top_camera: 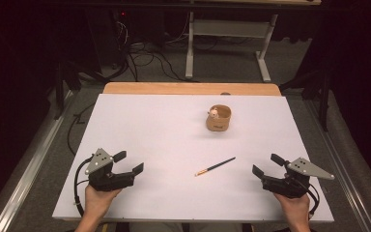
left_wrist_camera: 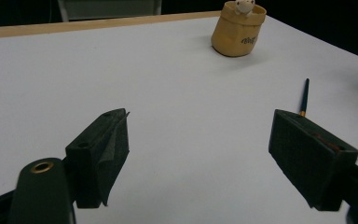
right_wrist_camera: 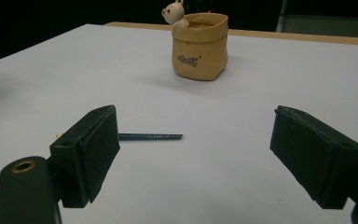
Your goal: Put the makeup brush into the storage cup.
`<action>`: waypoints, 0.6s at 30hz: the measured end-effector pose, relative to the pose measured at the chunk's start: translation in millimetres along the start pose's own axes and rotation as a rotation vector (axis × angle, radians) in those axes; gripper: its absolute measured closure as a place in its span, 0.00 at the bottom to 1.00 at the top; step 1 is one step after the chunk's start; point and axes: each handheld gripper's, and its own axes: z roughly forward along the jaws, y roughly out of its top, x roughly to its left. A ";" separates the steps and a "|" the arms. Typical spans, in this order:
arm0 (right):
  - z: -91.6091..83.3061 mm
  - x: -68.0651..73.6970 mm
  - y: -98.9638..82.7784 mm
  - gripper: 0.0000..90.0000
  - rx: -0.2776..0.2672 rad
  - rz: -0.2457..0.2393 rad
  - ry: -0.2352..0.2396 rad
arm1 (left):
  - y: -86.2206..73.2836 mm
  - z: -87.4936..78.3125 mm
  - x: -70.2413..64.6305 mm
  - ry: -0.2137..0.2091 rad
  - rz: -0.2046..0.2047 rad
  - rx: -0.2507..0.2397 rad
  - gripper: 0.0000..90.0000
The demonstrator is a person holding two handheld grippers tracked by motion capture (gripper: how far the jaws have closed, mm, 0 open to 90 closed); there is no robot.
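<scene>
1. The left gripper [top_camera: 129,163] is held with jaws wide apart, nothing between them
2. The right gripper [top_camera: 265,164] is likewise spread and empty
3. The pencil [top_camera: 215,166] is seen lying on the white table [top_camera: 145,125] between both, the tan pot [top_camera: 219,119] at twelve o'clock from it

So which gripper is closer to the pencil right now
Right. The right gripper sits just right of the pencil; the left gripper is farther off on its left.

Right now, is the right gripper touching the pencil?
Apart. The high view shows bare table between the right gripper and the pencil, jaws open.
</scene>
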 end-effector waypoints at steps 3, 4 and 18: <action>-0.5 0.6 0.2 0.19 -0.002 0.015 0.004 | 0.1 -1.0 0.2 0.001 0.001 0.000 0.23; 0.5 0.3 0.2 0.19 0.000 0.012 0.007 | 0.3 -1.3 0.4 0.002 0.002 -0.001 0.23; 4.6 1.6 2.5 0.18 -0.004 0.040 0.038 | 1.1 0.6 2.3 -0.013 -0.011 -0.001 0.22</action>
